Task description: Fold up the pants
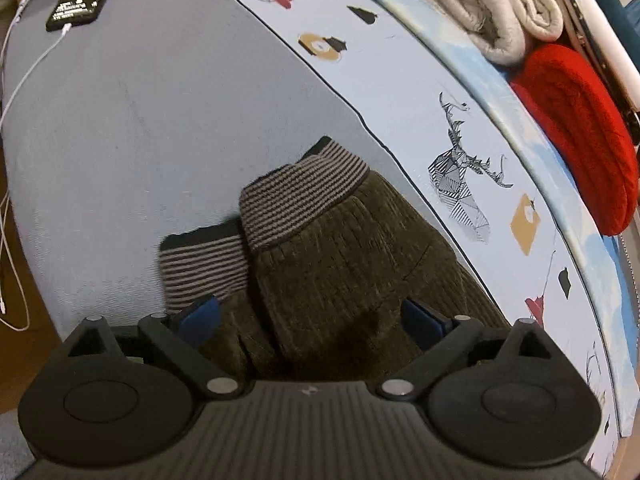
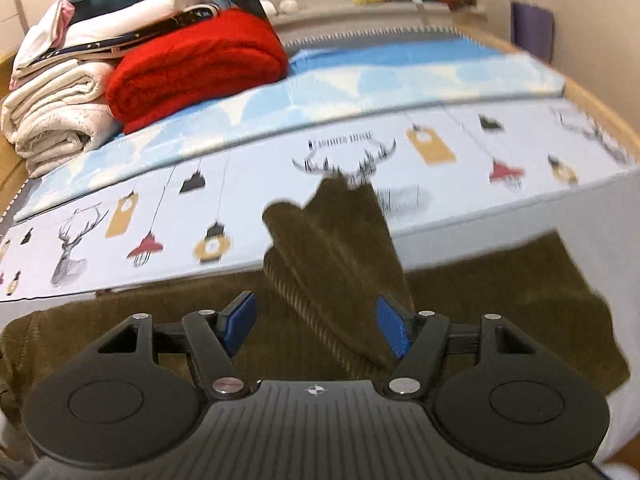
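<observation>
Both tools are spread apart: left tool (image 1: 312,316) over the striped cuffs (image 1: 280,208), right tool (image 2: 316,324) around a raised fold of the brown pants (image 2: 336,248) (fold touches one pad), all on the bed (image 1: 120,120).

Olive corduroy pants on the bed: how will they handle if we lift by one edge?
Likely floppy: the pants already peak and drape in soft folds. Probably not slippery, given the ribbed pile. The striped cuffs look stretchy and may sag or shift out of line.
</observation>
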